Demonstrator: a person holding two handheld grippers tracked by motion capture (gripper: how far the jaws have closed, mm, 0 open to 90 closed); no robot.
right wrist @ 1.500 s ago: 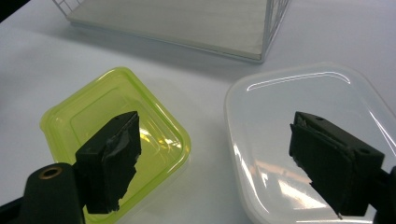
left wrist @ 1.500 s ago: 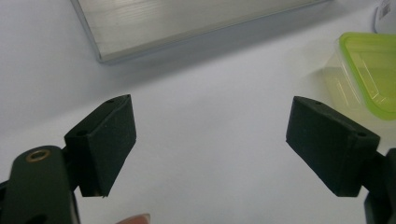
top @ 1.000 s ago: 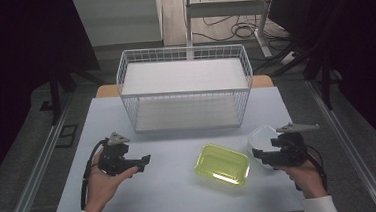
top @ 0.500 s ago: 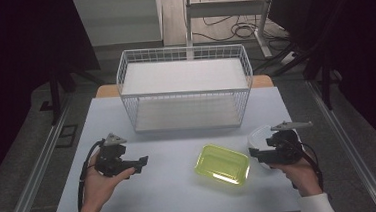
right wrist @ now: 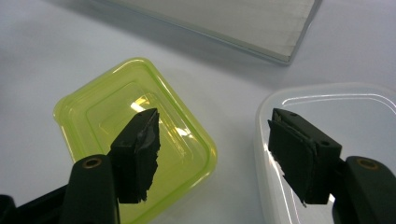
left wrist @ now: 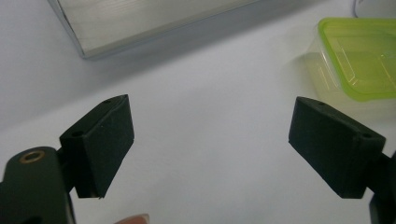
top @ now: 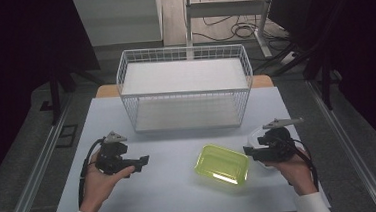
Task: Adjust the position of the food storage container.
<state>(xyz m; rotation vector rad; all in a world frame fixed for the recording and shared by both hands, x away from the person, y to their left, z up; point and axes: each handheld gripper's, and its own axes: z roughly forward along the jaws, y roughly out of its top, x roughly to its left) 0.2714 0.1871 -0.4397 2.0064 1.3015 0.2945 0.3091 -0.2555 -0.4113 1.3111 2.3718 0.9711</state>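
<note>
Right gripper (top: 247, 153) has edged left toward the yellow-green container (top: 221, 164), jaws wide, empty, above its right rim. Left gripper (top: 144, 161) wide open, empty, well apart.

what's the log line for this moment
left gripper: open, over table | right gripper: open, between green tub and clear tub | basket: behind

Left gripper (top: 142, 162): I held it over bare table (top: 171, 187), pointing right.
Right gripper (top: 249, 152): just beside the yellow-green container (top: 221, 164), above a clear lid (top: 255, 137).
Wire basket (top: 185, 88): stood behind both.
</note>
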